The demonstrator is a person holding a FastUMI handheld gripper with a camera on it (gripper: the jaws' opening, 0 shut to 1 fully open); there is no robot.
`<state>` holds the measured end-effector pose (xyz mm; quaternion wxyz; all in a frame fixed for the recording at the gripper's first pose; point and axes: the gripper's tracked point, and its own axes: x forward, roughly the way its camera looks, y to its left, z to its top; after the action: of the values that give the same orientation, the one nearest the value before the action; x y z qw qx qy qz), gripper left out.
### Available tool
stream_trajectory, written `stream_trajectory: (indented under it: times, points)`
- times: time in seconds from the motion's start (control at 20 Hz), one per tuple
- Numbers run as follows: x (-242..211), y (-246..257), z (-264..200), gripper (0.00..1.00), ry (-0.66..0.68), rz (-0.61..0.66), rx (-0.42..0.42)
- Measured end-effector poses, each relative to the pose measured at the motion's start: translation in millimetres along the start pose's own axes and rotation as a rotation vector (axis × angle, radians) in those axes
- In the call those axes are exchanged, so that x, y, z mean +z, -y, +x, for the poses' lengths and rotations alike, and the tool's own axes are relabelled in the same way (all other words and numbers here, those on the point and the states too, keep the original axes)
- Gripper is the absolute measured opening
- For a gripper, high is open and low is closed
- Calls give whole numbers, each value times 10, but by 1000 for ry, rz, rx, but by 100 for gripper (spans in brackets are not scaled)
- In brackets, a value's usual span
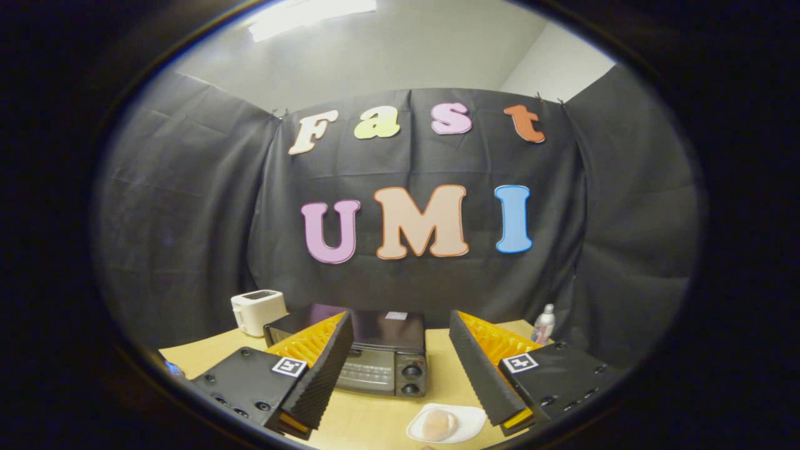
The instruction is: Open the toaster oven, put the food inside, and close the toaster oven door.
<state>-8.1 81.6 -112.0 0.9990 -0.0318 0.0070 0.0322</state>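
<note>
Your fingers (400, 369) are spread wide, holding nothing — room to frame the oven (375, 356) just beyond them, its door shut. The food (439, 425) waits between them (on a plate (470, 420)), handy for loading.

Over at the back there's a white pop-up toaster (257, 310) standing upright on the pale wooden surface (369, 422), close against the booth's dark cloth wall (187, 219). Swing across to the other far corner and there's a small clear bottle (543, 324), upright, white cap on top, coloured label around its middle, near the surface's edge and well apart from the toaster. Up above the cloth, a plain white wall, and a bright ceiling light (309, 14) glaring overhead.
</note>
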Motion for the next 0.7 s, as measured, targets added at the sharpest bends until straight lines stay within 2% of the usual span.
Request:
stream_trajectory:
  times: [0.45,0.7]
  points:
    - [-620,-827,442,97,-67,2,125]
    - [-814,-1058,786,97,-68,-15,109]
